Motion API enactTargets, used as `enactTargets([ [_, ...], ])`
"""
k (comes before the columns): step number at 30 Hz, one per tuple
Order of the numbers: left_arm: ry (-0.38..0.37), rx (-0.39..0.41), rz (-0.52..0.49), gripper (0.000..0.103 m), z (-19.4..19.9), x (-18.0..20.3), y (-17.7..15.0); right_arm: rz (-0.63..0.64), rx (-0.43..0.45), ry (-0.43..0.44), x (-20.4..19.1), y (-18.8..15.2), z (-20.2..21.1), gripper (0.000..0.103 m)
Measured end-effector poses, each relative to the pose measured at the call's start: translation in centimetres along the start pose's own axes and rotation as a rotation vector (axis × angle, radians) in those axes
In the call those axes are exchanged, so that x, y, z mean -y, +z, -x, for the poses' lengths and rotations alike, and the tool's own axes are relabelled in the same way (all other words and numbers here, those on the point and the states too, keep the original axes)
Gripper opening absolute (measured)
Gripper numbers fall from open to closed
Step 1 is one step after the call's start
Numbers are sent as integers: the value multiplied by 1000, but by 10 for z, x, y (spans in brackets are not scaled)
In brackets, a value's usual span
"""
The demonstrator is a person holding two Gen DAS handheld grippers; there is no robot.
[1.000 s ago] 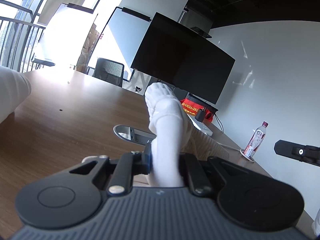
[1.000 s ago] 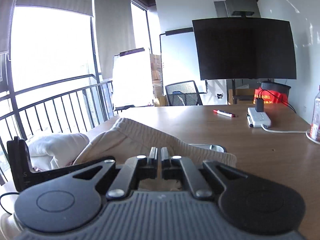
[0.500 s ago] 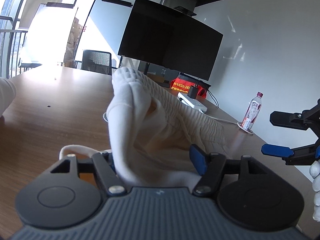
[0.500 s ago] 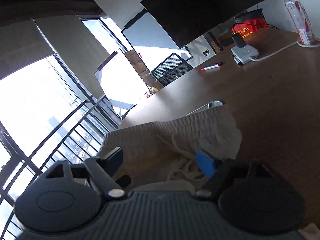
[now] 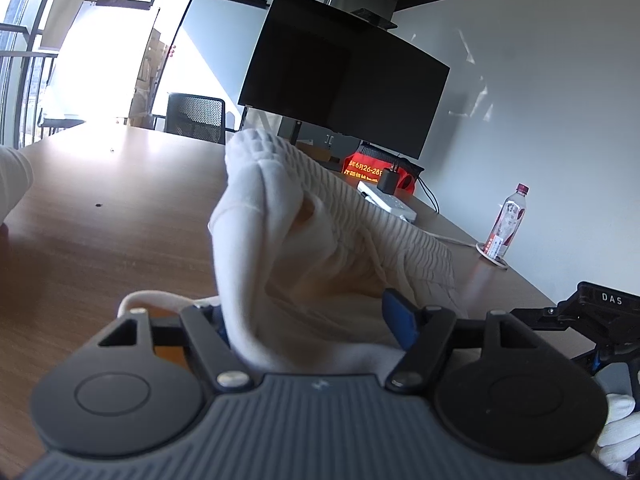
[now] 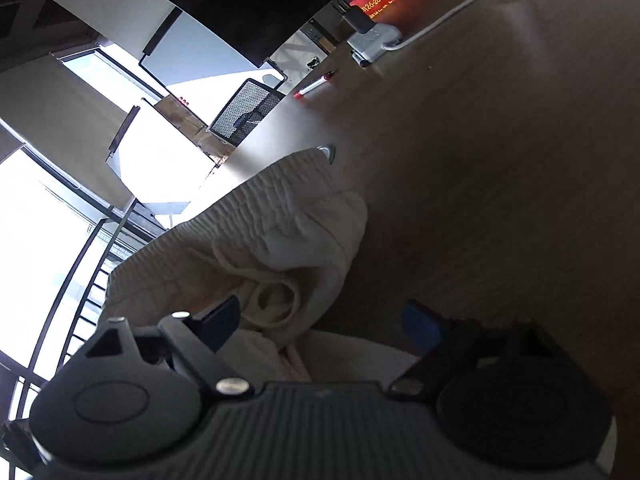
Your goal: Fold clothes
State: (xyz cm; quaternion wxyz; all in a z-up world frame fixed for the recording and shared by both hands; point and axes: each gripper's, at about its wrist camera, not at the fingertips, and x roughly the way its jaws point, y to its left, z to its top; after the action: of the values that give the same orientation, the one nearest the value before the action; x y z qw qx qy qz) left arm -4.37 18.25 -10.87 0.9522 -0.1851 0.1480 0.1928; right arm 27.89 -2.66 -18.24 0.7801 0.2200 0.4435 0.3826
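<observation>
Having sprung apart, both tongs [image 5: 308, 320] [image 6: 320, 320] released the cream garment [image 5: 320, 232].

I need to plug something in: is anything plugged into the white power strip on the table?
Yes, a black charger sits plugged into the power strip on the table.

Black claw [image 5: 316, 320], blue pads [image 5: 398, 316]
</observation>
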Motion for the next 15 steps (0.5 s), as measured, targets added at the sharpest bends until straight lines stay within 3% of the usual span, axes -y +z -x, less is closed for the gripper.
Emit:
enactTargets([
  [1,6,2,6,65,0,-1,0,23,23,-11,2,2,3,90],
  [3,17,5,19,41,0,-2,1,77,53,-17,6,5,9,90],
  [6,27,9,62,17,1,-10,4,172,41,19,7,13,6,89],
  [10,5,16,138,11,3,-22,8,316,0,39,-8,17,-21,85],
  [15,10,57,142,7,8,-21,9,427,-33,-33,-27,16,-59,76],
])
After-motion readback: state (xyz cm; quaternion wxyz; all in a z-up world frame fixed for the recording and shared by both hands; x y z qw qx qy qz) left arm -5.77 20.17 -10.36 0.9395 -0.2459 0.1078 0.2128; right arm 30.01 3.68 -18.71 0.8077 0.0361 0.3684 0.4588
